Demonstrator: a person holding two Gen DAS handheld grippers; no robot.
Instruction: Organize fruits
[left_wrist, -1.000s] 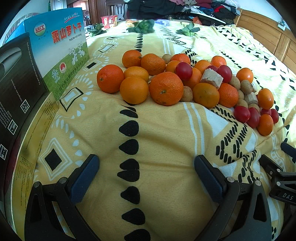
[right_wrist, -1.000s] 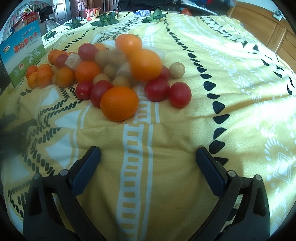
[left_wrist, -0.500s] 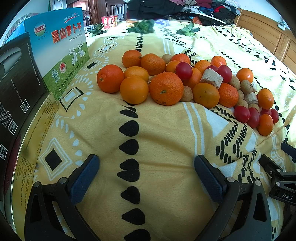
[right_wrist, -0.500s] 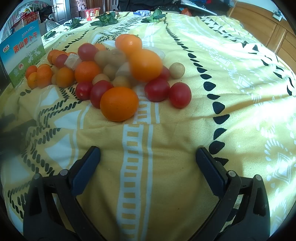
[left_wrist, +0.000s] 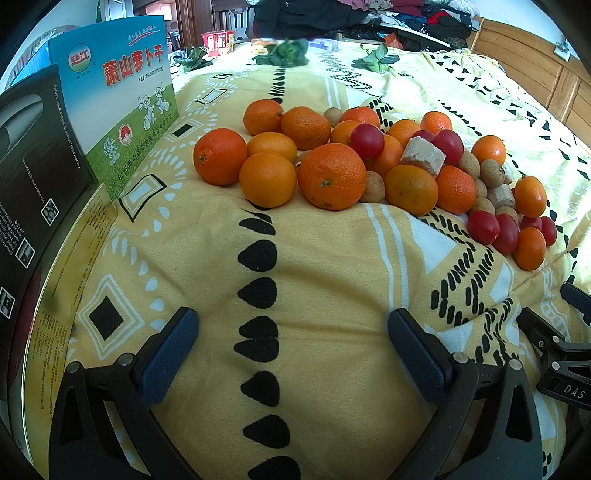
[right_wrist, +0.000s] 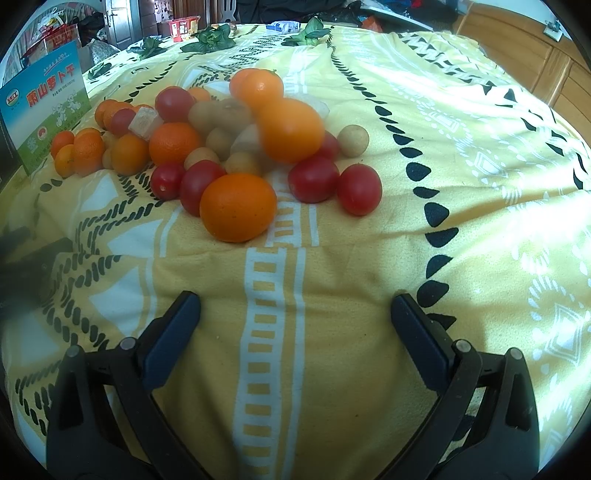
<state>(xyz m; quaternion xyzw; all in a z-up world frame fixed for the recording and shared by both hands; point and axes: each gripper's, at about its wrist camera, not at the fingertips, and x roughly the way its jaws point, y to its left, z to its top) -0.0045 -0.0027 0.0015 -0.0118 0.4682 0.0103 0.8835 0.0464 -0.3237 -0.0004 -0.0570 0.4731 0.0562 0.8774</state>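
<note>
Clearly nothing is sorted yet: the fruit lies in one mixed heap on the yellow blanket (left_wrist: 314, 295), well ahead of both grippers. The left gripper (left_wrist: 291, 343) has its jaws spread wide with nothing between them, low over bare blanket near the camera. The right gripper (right_wrist: 295, 325) is likewise spread and empty.

From the left view, big oranges sit at the near left of the heap, one large orange (left_wrist: 331, 176) touching its neighbours. Cherry tomatoes (left_wrist: 493, 230), small brown fruits and pale chunks crowd the right end. From the right view, a loose orange (right_wrist: 238, 207) lies nearest, with two tomatoes (right_wrist: 358, 189) just right of it.

The sensible start, I judge, is an edge piece. The right gripper could take that near orange, coming in low and straight so a finger passes each side. Close gently; round fruit may roll on soft blanket, and tomatoes bruise. Where sorted fruit should go is not shown. A box (left_wrist: 118, 96) stands at far left.
</note>
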